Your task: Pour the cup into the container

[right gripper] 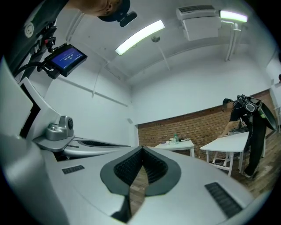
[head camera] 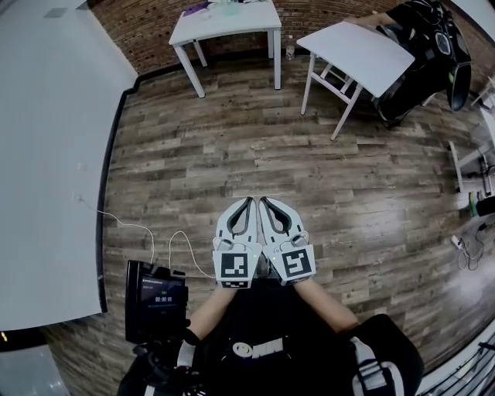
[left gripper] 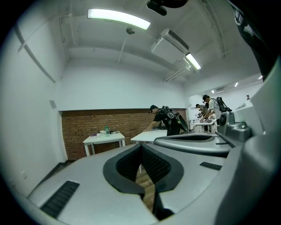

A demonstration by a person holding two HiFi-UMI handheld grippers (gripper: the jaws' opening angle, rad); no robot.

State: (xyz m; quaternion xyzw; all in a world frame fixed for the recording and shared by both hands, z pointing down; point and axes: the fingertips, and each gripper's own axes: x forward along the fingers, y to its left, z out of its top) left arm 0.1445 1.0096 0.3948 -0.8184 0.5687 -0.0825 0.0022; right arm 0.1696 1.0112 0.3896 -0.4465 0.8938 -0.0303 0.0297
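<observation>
Two grippers, both fully shut, nothing between the jaws of either.

Head view, left to right:
- White wall (head camera: 46, 155) with a black baseboard. A thin white cable (head camera: 124, 224) trails from it over the wood plank floor (head camera: 232, 147).
- Small screen device (head camera: 155, 298) at the person's left side; its text is too small to read.
- Left gripper (head camera: 249, 201) and right gripper (head camera: 264, 201) sit side by side at centre, very close; can't tell if they touch. Long axes run up the picture, tips pointing away from the person toward the far tables. Marker cubes face the camera.
- Far side: a white table (head camera: 228, 22) stands against the brick wall (head camera: 147, 35). A second white table (head camera: 356, 50) is to its right. A person in black (head camera: 421, 46) bends over it, partly cut off at the frame edge.

Left gripper view: the jaw tips of the left gripper (left gripper: 141, 147) meet, with only floor showing through the slot behind the pads. The right gripper's body (left gripper: 197, 141) fills the right side.

Right gripper view: same story for the right gripper (right gripper: 141, 149), tips together and bare floor behind. The left gripper (right gripper: 83, 143) is at the left edge.

Cup and container: can't pick out either one in any view. The small items on the first table, one of them bottle-like (left gripper: 106, 130), are too small to identify.
</observation>
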